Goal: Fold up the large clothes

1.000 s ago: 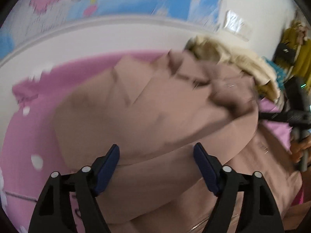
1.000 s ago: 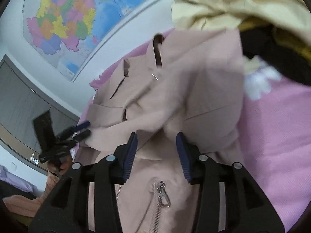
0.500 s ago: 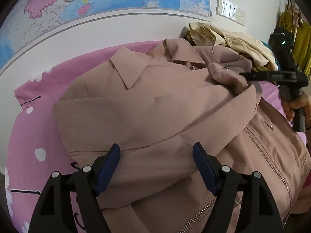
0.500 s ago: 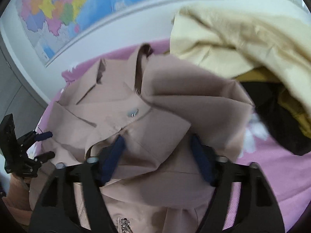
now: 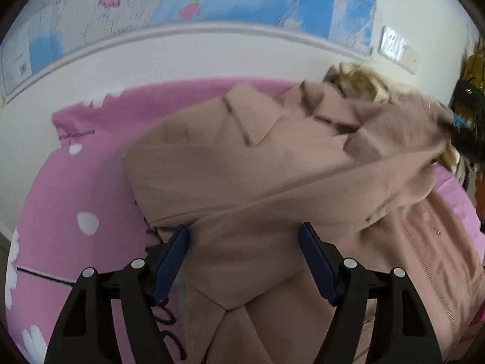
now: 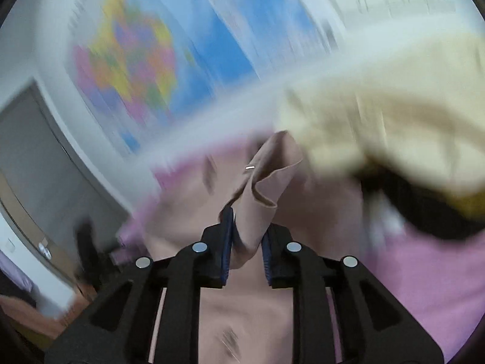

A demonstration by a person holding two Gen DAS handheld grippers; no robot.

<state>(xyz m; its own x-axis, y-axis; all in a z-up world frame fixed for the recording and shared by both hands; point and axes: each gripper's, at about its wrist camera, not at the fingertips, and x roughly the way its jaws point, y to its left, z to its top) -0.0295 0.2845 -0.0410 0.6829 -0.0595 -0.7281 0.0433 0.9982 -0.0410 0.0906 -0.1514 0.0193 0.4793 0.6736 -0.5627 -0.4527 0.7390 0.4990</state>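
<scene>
At six o'clock, the right gripper (image 6: 247, 242) has just closed, pinching a jacket (image 5: 272, 182) fold. Soft, limp cloth; edges suit gripping. The left gripper (image 5: 244, 261) gapes, holding nothing.

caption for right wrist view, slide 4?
Right hand-held gripper, jaws just closed, pinches a fold of the beige zip-up jacket.

Our left gripper (image 5: 244, 261) has black angular arms, silver rivets and dark blue pads. Our right gripper (image 6: 248, 239) looks identical.
</scene>
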